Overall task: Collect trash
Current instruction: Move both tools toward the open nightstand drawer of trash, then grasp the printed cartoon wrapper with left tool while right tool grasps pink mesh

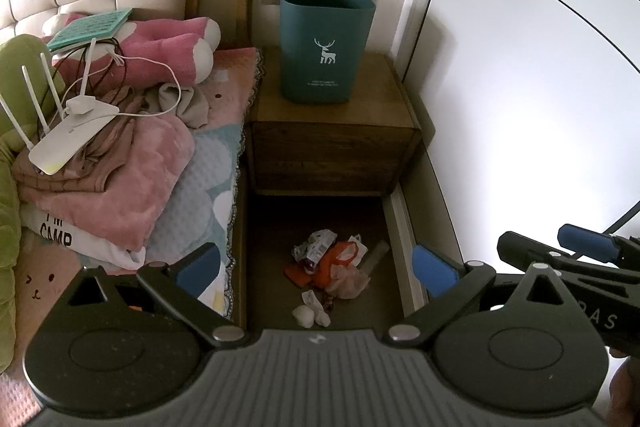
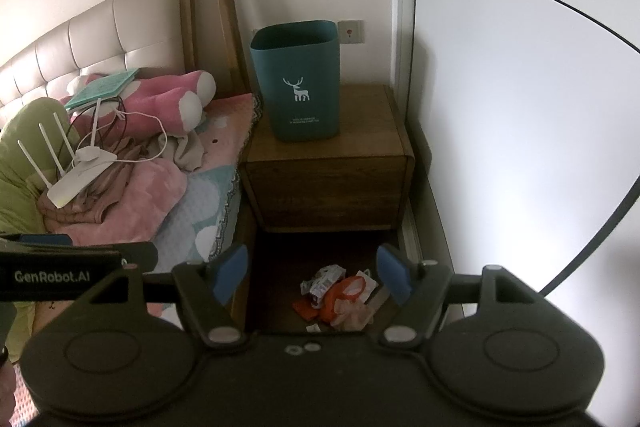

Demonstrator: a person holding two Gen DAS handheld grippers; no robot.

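Right wrist view. Teal bin [image 2: 298, 83] stands upright on wooden nightstand [image 2: 328, 183], toward its back left. Trash pile [image 2: 340, 293] lies on the floor in front of the nightstand. Right gripper [image 2: 314, 273] above the pile, jaws spread wide, nothing between them. Left of the nightstand: bed, white router [image 2: 78, 175] on folded clothes.

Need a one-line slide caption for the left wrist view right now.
Open left claw hovers over trash pile on floor before nightstand bearing teal bin.
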